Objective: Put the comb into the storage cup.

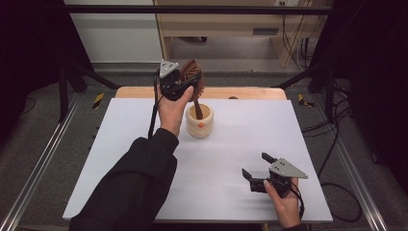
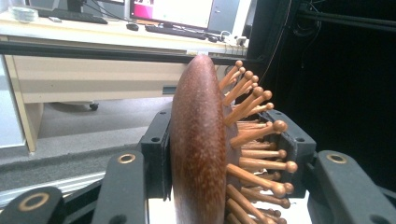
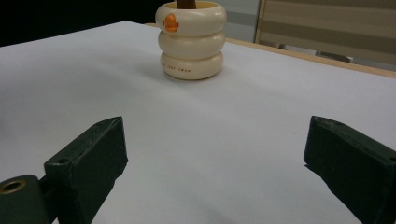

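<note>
Left hand-held gripper (image 1: pixel 185 79) pinches the wooden hairbrush (image 1: pixel 194 77) by its head, handle down inside the cream ringed cup (image 1: pixel 199 121) at the table's (image 1: pixel 125 144) far middle. Cup has an orange mark and small print, unreadable. Right hand-held gripper (image 1: pixel 255 166) spread wide, near right, holding nothing.

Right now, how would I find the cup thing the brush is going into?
Look at the white table, a bit behind its middle, next to the left gripper holding the wooden brush. There stands the cream holder, shaped like three stacked rings with a small orange mark near its rim.
</note>
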### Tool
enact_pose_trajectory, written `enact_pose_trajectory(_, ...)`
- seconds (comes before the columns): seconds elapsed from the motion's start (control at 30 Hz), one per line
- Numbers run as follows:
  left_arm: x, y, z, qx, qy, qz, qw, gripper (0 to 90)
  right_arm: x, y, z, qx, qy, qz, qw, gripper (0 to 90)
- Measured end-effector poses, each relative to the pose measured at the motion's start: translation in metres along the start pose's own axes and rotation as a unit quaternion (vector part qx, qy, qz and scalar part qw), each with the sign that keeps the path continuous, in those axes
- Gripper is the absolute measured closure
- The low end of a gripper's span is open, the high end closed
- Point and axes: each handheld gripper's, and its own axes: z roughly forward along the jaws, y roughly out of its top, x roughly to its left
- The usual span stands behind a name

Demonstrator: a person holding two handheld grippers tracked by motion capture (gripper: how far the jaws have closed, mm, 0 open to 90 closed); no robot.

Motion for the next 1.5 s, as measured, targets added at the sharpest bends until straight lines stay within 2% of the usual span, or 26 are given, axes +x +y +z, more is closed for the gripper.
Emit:
enact_pose_trajectory(0.73, -0.001, -0.009, 0.003, 0.006, 0.0, -0.001, 1.0, 48.9, 0.0, 0.0, 0.0, -0.001, 0.001, -0.002, 1.0, 6.0)
enact_pose_trajectory(0.77, -0.001, -0.009, 0.002, 0.006, 0.0, -0.005, 1.0, 48.9, 0.0, 0.0, 0.0, -0.001, 0.001, -0.002, 1.0, 6.0)
enact_pose_trajectory(0.83, 0.0, -0.011, 0.003, 0.007, -0.008, -0.029, 0.9995, 48.9, 0.0, 0.0, 0.0, 0.0, 0.001, -0.001, 1.0, 6.0)
enact_pose_trajectory(0.87, 0.0, -0.012, 0.003, 0.009, -0.009, -0.032, 0.9994, 48.9, 0.0, 0.0, 0.0, 0.0, 0.001, -0.002, 1.0, 6.0)
enact_pose_trajectory(0.97, -0.004, -0.013, 0.004, 0.009, 0.0, -0.002, 1.0, 48.9, 0.001, 0.0, 0.0, 0.001, 0.001, -0.002, 1.0, 6.0)
enact_pose_trajectory(1.0, -0.005, -0.013, 0.004, 0.009, 0.0, 0.002, 1.0, 48.9, 0.001, 0.0, 0.001, 0.001, 0.001, -0.003, 1.0, 6.0)
enact_pose_trajectory(1.1, -0.005, -0.015, 0.005, 0.011, -0.004, -0.004, 0.9999, 48.9, 0.001, 0.0, 0.001, 0.001, 0.001, -0.003, 1.0, 5.9)
enact_pose_trajectory(1.5, -0.008, -0.019, 0.008, 0.014, -0.007, 0.005, 0.9999, 48.9, 0.001, -0.001, 0.001, 0.002, 0.001, -0.004, 1.0, 5.9)
